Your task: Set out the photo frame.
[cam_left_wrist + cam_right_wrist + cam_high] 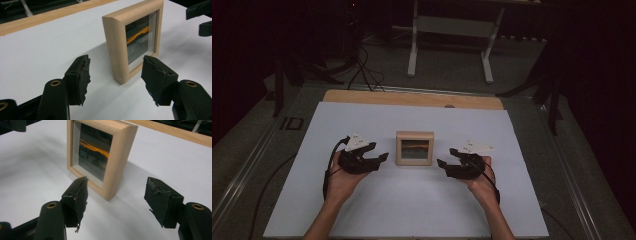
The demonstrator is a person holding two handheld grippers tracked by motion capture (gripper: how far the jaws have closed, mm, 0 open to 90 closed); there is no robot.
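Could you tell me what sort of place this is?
Probably a lab or studio set up for recording: a white sheet covers a wooden table, cables trail over the floor, and a metal stand sits in darkness behind.

Dim, slightly soft pictures; dark surroundings, a brighter white sheet (412,200), soft shadows beside the frame (130,40)

Frame (414,148): pale unfinished-looking wood, smooth, matt, rounded edges; glossy glazed front over a dark insert with an orange streak. Sheet (362,210) on the table: white paper, matt, smooth. Table's far edge (412,98): light wood, matt. Left gripper (115,80) and right gripper (116,200): black matt plastic, brass-coloured rivets, pads rough, frayed black foam.
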